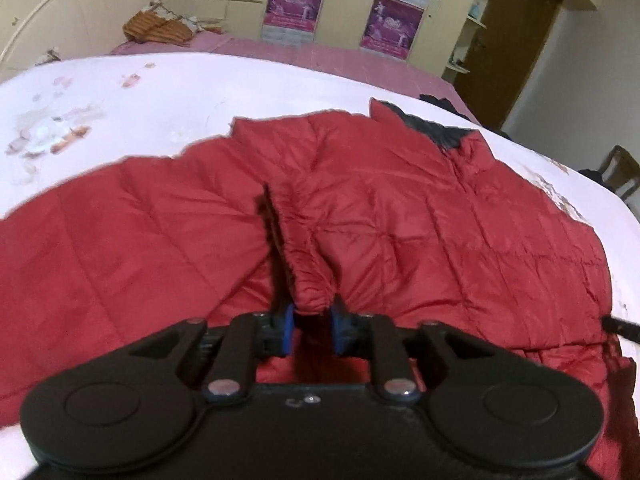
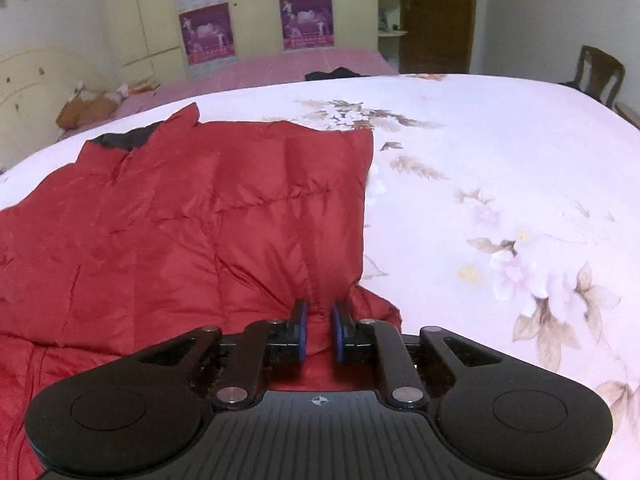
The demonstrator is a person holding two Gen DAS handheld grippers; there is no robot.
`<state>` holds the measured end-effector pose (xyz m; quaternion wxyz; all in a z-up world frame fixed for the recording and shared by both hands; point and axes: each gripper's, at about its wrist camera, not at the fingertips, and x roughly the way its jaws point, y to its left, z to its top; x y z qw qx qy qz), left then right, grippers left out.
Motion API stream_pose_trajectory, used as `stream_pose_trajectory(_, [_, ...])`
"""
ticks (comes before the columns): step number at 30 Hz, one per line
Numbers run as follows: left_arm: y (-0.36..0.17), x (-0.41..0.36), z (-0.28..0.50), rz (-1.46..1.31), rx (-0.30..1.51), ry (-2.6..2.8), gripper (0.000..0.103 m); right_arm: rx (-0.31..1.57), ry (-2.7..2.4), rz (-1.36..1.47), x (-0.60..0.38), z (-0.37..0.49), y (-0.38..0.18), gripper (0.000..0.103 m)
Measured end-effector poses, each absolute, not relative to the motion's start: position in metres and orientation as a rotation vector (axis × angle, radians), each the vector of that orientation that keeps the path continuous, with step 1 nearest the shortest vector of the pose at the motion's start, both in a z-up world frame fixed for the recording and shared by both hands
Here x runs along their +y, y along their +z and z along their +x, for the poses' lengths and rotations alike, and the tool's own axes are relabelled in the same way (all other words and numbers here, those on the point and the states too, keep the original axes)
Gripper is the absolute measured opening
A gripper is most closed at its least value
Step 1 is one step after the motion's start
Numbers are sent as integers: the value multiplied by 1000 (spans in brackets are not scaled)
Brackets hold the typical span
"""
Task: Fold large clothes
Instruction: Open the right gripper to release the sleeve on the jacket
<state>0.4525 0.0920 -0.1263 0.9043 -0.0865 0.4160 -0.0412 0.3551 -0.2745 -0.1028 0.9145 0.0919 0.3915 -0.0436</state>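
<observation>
Left wrist view: the left hand-held gripper (image 1: 313,330) tilts downward, blue pads pinching a gathered sleeve cuff (image 1: 310,280) of the red quilted jacket (image 1: 400,208) spread on the floral bed (image 1: 120,92). Angled down likewise, the right hand-held gripper (image 2: 319,332) clamps a fold at the jacket's right edge.

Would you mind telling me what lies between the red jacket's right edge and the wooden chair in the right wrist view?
Only bare floral bedsheet lies between the red jacket and the wooden chair; the right wrist view shows it.
</observation>
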Motion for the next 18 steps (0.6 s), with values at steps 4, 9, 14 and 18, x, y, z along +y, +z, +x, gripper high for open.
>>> stream_pose_trajectory(4, [-95, 99, 437, -116, 694, -16, 39, 690, -78, 220, -285, 358, -76, 13])
stream_pose_trajectory(9, [-98, 65, 480, -71, 699, -103, 38, 675, -27, 192, -277, 408, -73, 13])
stream_pose_trajectory(14, [-127, 45, 520, -30, 766, -111, 39, 719, 1, 142, -272, 445, -96, 13])
stream_pose_trajectory(18, [-146, 49, 522, 11, 799, -97, 40, 781, -48, 136, -291, 454, -125, 12])
